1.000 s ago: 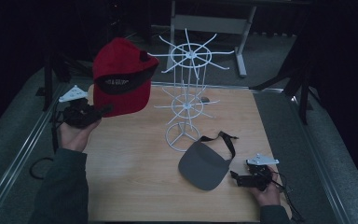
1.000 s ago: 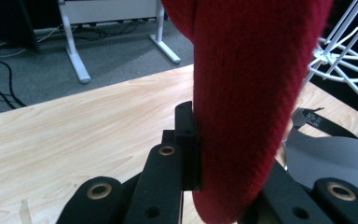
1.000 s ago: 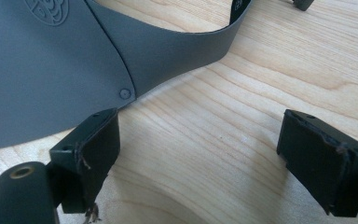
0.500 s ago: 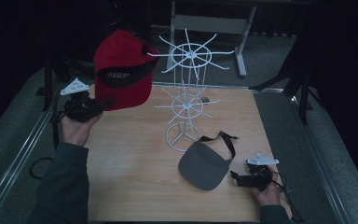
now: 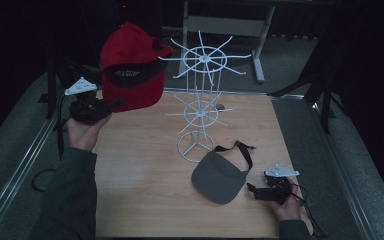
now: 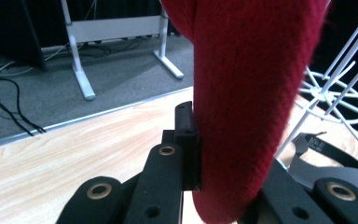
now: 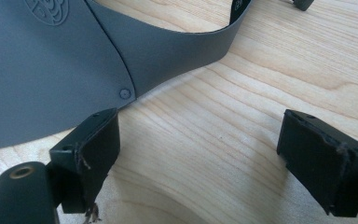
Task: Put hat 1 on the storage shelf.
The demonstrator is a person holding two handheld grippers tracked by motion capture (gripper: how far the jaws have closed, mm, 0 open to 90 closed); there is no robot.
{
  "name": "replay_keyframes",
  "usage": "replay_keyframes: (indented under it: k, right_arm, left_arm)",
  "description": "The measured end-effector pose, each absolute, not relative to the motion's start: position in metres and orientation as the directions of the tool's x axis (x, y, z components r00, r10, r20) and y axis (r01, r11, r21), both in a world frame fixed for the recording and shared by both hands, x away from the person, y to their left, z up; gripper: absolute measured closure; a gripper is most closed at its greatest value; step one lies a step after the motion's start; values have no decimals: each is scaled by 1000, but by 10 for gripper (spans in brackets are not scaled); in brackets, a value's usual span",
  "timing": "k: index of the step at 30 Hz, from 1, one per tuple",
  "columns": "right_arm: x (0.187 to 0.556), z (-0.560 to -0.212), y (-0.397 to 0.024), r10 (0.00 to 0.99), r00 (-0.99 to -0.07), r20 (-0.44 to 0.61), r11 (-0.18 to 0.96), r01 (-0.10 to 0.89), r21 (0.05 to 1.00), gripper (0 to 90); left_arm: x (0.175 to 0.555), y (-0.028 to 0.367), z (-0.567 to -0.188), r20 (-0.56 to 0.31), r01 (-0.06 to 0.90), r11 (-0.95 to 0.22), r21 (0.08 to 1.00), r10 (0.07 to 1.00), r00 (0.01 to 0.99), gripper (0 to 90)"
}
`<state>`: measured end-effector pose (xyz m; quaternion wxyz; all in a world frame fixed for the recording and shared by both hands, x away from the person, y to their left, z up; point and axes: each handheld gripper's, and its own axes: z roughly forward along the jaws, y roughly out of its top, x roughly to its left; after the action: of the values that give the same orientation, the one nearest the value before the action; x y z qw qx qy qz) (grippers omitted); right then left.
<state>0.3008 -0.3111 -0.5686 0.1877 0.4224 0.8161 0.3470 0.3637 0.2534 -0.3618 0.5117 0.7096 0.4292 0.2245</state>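
A red cap (image 5: 130,70) hangs in the air left of the white wire rack (image 5: 200,95), with my left gripper (image 5: 111,105) shut on its lower edge. In the left gripper view the red fabric (image 6: 247,93) is pinched between the black jaws (image 6: 223,154), and the rack's wire arms (image 6: 335,88) stand just to the right. A grey visor (image 5: 217,177) with a black strap lies flat on the table in front of the rack's base. My right gripper (image 5: 254,190) rests on the table at the visor's right edge, open; the visor (image 7: 51,60) lies just beyond the left jaw.
The wooden table (image 5: 145,190) has metal rails along its left and right sides. A white-legged frame (image 5: 257,30) stands on grey carpet beyond the far edge. The rack's spokes spread wide at two levels.
My left hand has lifted the red cap a little higher, toward the rack's top ring. The right gripper and the visor have stayed put.
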Motion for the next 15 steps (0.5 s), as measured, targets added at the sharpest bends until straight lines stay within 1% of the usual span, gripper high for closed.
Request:
replay_keyframes:
  k: [11, 15]
  right_arm:
    - [301, -569, -311, 820, -572, -12, 401, 561, 724, 131]
    - [301, -569, -311, 820, -572, -12, 401, 559, 726, 131]
  left_arm:
    - [367, 249, -351, -121, 363, -96, 927, 839, 530, 860]
    - [367, 248, -347, -134, 357, -76, 931, 838, 529, 860]
